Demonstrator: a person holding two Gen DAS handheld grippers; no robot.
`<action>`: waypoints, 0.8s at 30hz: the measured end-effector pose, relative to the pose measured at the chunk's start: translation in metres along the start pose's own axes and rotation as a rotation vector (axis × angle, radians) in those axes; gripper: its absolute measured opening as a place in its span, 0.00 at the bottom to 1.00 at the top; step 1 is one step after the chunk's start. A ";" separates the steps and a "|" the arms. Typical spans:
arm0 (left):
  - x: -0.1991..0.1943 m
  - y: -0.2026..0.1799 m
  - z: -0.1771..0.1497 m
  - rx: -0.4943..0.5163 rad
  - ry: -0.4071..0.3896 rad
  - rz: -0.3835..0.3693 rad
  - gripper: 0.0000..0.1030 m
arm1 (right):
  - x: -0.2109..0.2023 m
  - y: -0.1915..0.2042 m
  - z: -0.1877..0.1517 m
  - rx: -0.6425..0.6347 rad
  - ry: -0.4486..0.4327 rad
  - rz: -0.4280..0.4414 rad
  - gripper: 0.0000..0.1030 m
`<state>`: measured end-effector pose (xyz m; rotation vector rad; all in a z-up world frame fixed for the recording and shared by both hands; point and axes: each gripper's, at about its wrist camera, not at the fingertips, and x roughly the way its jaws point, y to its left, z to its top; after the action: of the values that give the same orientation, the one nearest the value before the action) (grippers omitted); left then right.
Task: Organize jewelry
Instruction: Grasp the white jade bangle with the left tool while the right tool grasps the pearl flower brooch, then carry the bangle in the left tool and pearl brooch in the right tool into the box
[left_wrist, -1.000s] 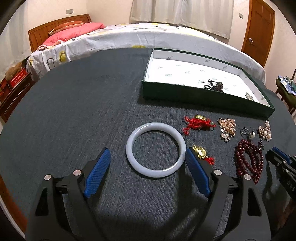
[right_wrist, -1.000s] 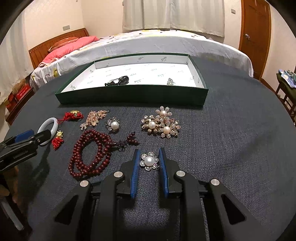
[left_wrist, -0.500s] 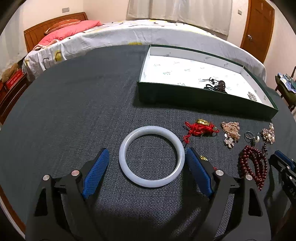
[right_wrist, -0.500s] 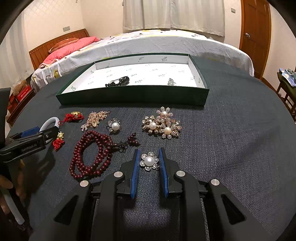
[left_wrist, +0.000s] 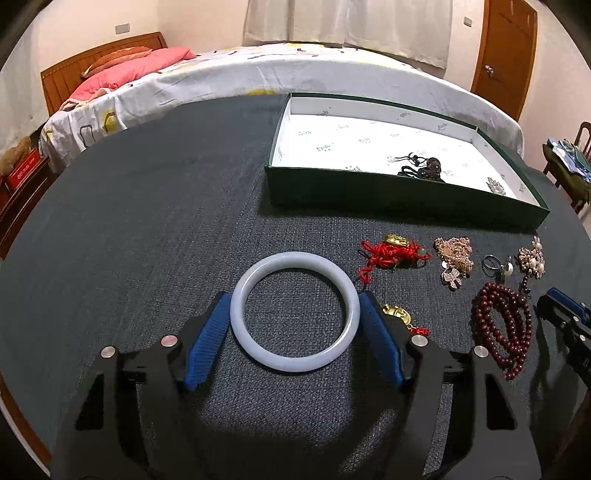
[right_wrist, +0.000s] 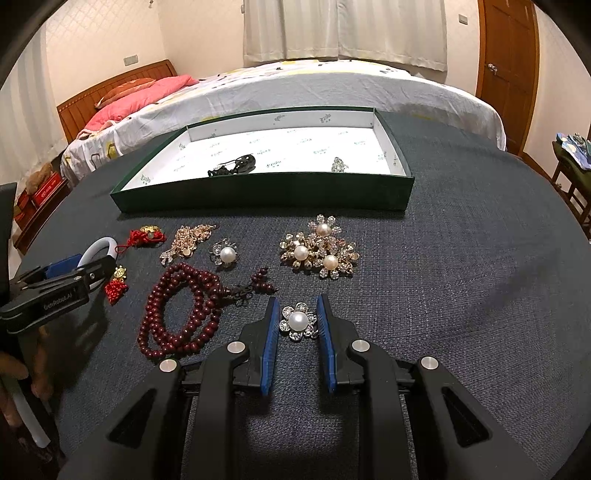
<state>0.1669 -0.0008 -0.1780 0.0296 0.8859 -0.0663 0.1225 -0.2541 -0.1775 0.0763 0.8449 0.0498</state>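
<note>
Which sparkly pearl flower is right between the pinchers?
The small single-pearl flower brooch, sitting between the right gripper fingers. The other single-pearl flower and the three-pearl cluster lie farther away, nearer the green box.

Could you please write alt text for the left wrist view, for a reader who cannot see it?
The left gripper has its blue fingers against both sides of a pale bangle lying flat on a dark cloth. To the right lie a red tassel charm, gold brooches and dark red beads; behind them stands an open green tray.
</note>
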 end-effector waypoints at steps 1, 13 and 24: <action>-0.001 0.000 0.000 0.002 -0.002 0.002 0.67 | 0.000 0.000 0.000 0.000 -0.002 0.000 0.21; -0.030 -0.002 0.004 0.017 -0.072 0.020 0.67 | -0.010 -0.003 0.006 0.003 -0.030 -0.001 0.21; -0.060 -0.013 0.032 0.041 -0.163 0.004 0.67 | -0.029 0.000 0.028 -0.004 -0.093 0.019 0.21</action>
<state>0.1527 -0.0125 -0.1117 0.0630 0.7215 -0.0822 0.1248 -0.2573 -0.1375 0.0823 0.7511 0.0649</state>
